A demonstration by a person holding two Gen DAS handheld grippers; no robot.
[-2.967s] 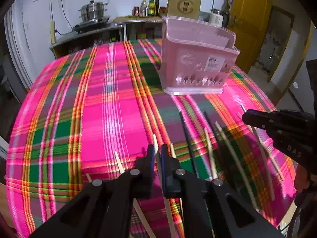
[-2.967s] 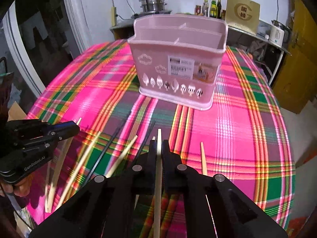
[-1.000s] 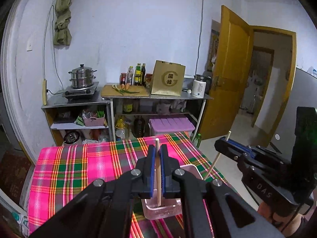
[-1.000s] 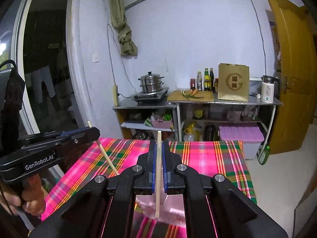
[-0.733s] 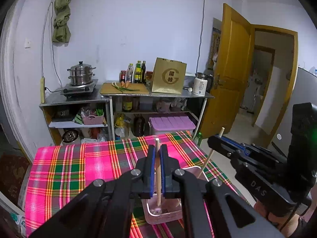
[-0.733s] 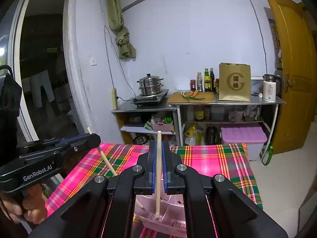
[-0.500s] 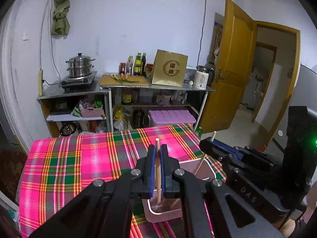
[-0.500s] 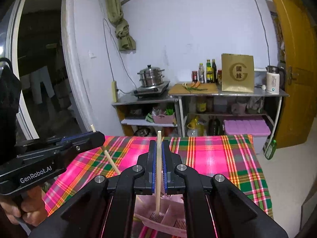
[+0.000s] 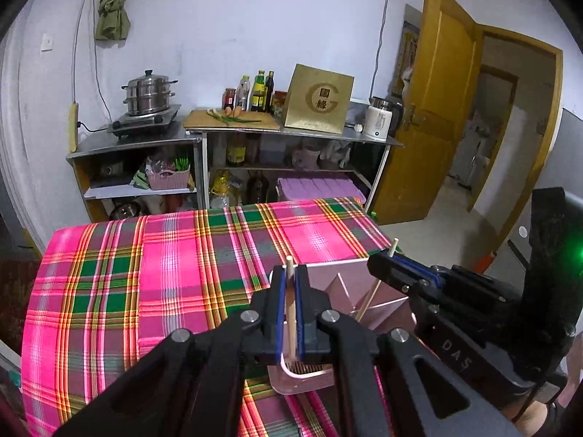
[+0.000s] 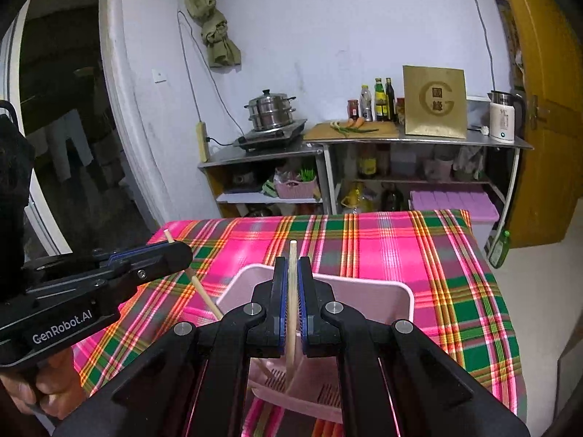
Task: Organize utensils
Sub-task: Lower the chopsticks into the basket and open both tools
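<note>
My left gripper (image 9: 289, 284) is shut on a pale wooden chopstick (image 9: 290, 313) held upright, its lower end down inside the pink utensil holder (image 9: 349, 284) on the plaid cloth. My right gripper (image 10: 292, 273) is shut on a second wooden chopstick (image 10: 291, 313), also upright, with its lower end inside the same pink holder (image 10: 375, 291). Each gripper shows in the other's view: the right one (image 9: 386, 260) at the holder's right, the left one (image 10: 175, 251) at its left, each with its chopstick slanting into the holder.
The table carries a pink and green plaid cloth (image 9: 164, 273). Behind it stand metal shelves with a steamer pot (image 9: 147, 93), bottles (image 9: 258, 91) and a gold box (image 9: 319, 98). A yellow door (image 9: 437, 109) stands open at the right.
Both grippers lifted their chopsticks off the cloth, turned them upright and lowered them; over the last second the lower ends have sunk into the pink holder.
</note>
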